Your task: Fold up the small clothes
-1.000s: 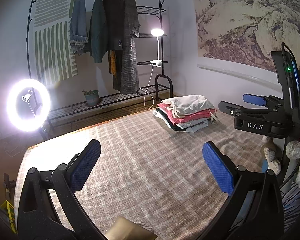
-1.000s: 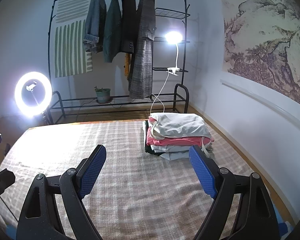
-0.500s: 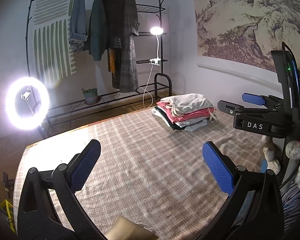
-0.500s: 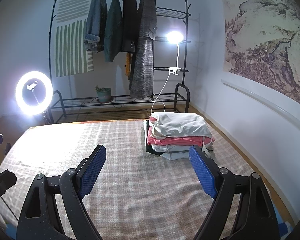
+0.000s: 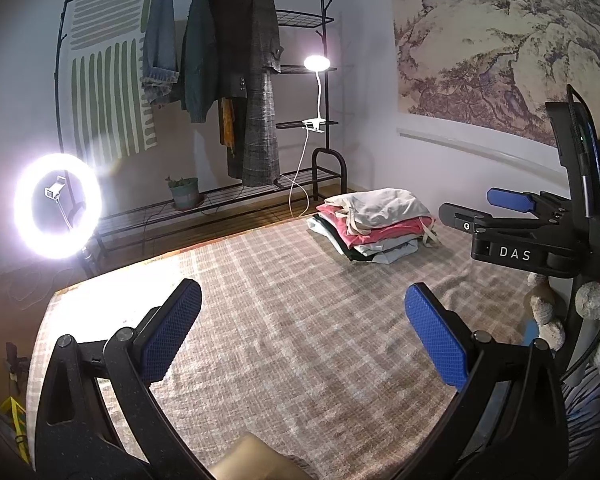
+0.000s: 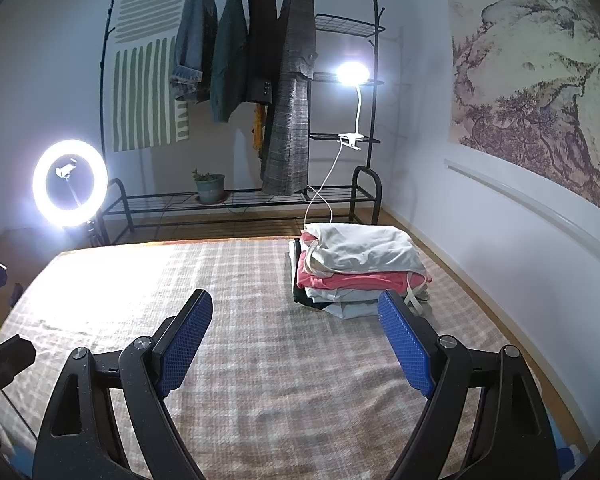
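Folded clothes (image 6: 360,268) sit in a neat stack on the far right part of the plaid bedspread (image 6: 260,360), with a cream garment on top, a coral-pink one under it, and pale grey and dark layers at the bottom; a few cloth ties hang off the stack's right side. Both tools hang above the bedspread, tilted downward, with nothing between their blue pads. The left gripper (image 5: 302,336) has its jaws spread wide and empty, and the stack lies well ahead of it and to its right. The right gripper (image 6: 296,340) is likewise wide apart and holds nothing, with the stack just beyond its right finger in the view, apart from it. From the left wrist camera the right gripper also shows side-on at the right edge, its black body marked "DAS". Below it, at the bed's right edge, lie pale fuzzy shapes (image 5: 544,312) that may be soft toys, though the view there is too cramped to be sure. A tan object (image 5: 252,460) pokes in at the bottom edge of the left view; what it is cannot be told. Behind the bed stands a black clothes rack (image 6: 340,80) with jackets and a checked coat hanging from it, a small potted plant (image 6: 210,186) on its low shelf and a lit clip lamp (image 6: 354,72) on its side. A glowing ring light (image 6: 70,182) stands to the left, and a landscape painting (image 6: 540,92) covers the right wall.
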Motion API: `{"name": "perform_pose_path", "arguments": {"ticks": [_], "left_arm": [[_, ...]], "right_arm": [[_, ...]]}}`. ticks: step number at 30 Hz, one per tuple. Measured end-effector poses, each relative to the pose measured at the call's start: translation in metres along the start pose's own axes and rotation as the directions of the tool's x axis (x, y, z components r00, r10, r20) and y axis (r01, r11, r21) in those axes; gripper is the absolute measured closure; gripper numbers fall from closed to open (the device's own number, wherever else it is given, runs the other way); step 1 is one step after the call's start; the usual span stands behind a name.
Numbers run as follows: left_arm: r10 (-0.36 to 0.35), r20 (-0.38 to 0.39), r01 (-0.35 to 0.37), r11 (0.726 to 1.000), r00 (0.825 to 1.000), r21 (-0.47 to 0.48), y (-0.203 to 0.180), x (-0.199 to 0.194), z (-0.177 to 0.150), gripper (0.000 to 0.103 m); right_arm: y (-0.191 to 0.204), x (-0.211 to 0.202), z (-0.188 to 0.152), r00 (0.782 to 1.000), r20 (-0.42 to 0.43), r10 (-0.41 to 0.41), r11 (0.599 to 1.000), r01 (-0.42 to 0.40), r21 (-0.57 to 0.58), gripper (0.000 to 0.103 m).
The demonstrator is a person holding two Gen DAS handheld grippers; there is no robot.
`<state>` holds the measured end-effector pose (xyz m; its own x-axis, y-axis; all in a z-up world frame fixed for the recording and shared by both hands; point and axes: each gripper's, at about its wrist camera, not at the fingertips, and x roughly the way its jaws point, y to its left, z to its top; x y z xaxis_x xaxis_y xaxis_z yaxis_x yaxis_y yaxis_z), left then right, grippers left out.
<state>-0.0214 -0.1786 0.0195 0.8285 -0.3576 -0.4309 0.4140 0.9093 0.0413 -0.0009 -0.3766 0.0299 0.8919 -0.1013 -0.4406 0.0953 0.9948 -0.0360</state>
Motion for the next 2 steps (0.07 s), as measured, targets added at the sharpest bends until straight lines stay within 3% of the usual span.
{"name": "perform_pose_path", "arguments": {"ticks": [2], "left_arm": [[-0.004,-0.002,0.004,1.0,1.0,-0.003,0.0015,0.0001,-0.0002,0.0]], "right_arm": [[-0.0014,0.001,-0.0002,1.0,-0.003,0.004,1.0,-0.004,0.003,0.018]]}}
